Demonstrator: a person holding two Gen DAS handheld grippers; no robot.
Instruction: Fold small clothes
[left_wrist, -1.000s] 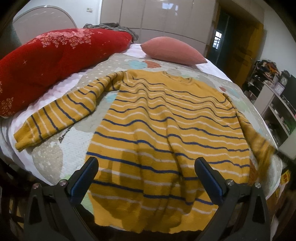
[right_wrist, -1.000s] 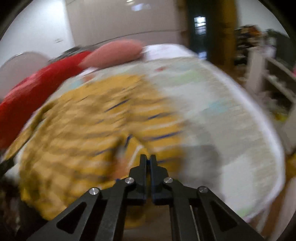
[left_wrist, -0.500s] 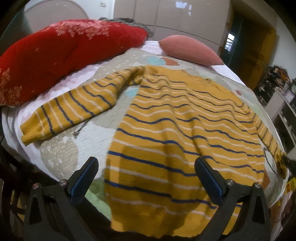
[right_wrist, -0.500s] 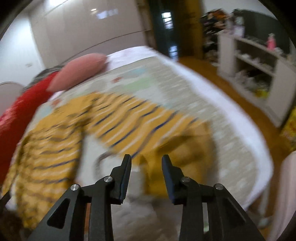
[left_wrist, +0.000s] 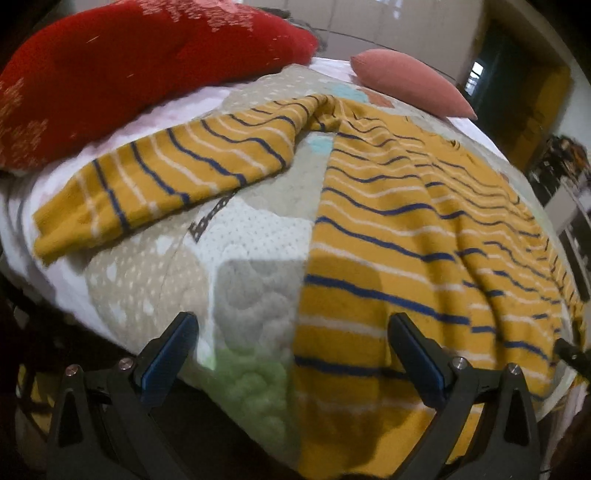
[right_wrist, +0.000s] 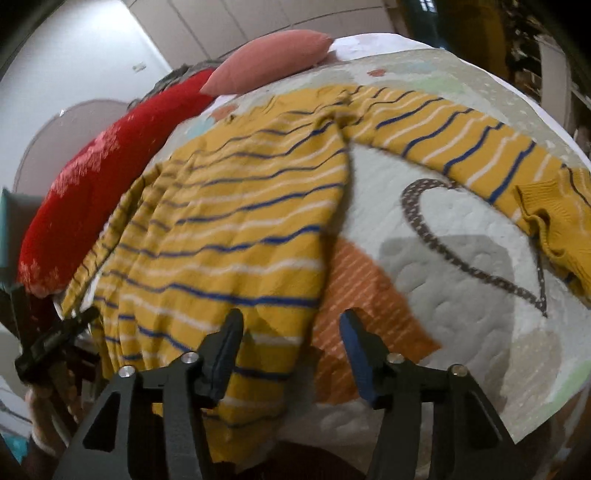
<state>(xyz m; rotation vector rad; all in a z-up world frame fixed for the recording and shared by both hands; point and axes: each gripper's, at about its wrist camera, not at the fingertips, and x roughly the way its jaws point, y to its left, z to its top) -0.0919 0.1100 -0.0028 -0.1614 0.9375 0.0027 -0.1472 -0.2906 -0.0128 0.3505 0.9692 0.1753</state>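
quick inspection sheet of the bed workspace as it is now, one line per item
surface: patterned quilt over the bed, white sheet at its edges.
job's things: yellow striped sweater lies spread flat, unfolded, hem hanging over the near edge; left sleeve stretched out to the side; right sleeve also stretched out, its cuff crumpled.
clutter: red pillow and pink pillow at the far end of the bed.
grippers: left gripper open, holding nothing, over the hem's left corner; right gripper open, holding nothing, over the hem's right corner.
cables: nothing seen.
surroundings: pale cupboards, shelving, dark doorway.
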